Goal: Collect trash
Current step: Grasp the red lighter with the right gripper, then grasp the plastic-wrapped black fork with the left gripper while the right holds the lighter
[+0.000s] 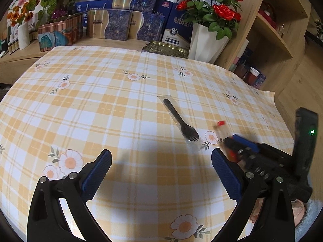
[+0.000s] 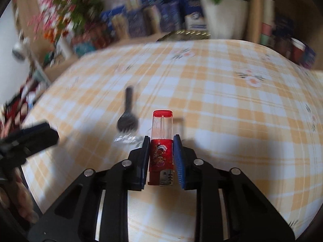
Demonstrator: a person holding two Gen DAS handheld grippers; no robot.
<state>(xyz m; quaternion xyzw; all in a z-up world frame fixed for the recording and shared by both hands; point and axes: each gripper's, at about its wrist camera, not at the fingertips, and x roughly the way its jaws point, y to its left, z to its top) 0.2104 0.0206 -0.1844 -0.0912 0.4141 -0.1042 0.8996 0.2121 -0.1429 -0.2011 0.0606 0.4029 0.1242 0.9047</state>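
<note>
While left hand-held gripper [image 1: 161,173] gapes wide | right hand-held gripper [image 2: 161,157] clamps lighter [image 2: 162,141] | fork [image 1: 179,121] on tablecloth [image 1: 101,100]

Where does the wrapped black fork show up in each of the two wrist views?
Left wrist: fork lies right of centre on the checked cloth, tines toward the camera.
Right wrist: fork is left of centre, blurred, just left of the lighter gripped by the right gripper.
Shared landmark: the white flower pot beyond the table's far edge.
</note>
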